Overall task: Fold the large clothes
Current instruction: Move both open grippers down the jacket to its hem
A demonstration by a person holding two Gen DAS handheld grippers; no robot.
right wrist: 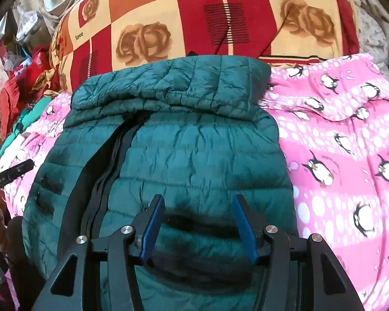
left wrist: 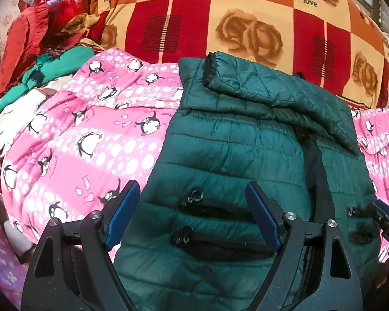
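A dark green quilted puffer jacket (left wrist: 233, 140) lies front-up on a pink penguin-print blanket (left wrist: 85, 134), zipper down the middle. One sleeve (left wrist: 272, 85) is folded across its upper part. My left gripper (left wrist: 192, 194) is open above the jacket's lower left pockets, holding nothing. In the right wrist view the jacket (right wrist: 189, 150) fills the middle. My right gripper (right wrist: 198, 207) is open over its lower right pocket, empty. The other gripper's tip (right wrist: 15, 169) shows at the left edge.
A red, orange and cream checked rose blanket (left wrist: 246, 20) is piled behind the jacket. Red and green clothes (left wrist: 39, 51) are heaped at the far left. The pink blanket (right wrist: 345, 155) spreads to the right of the jacket.
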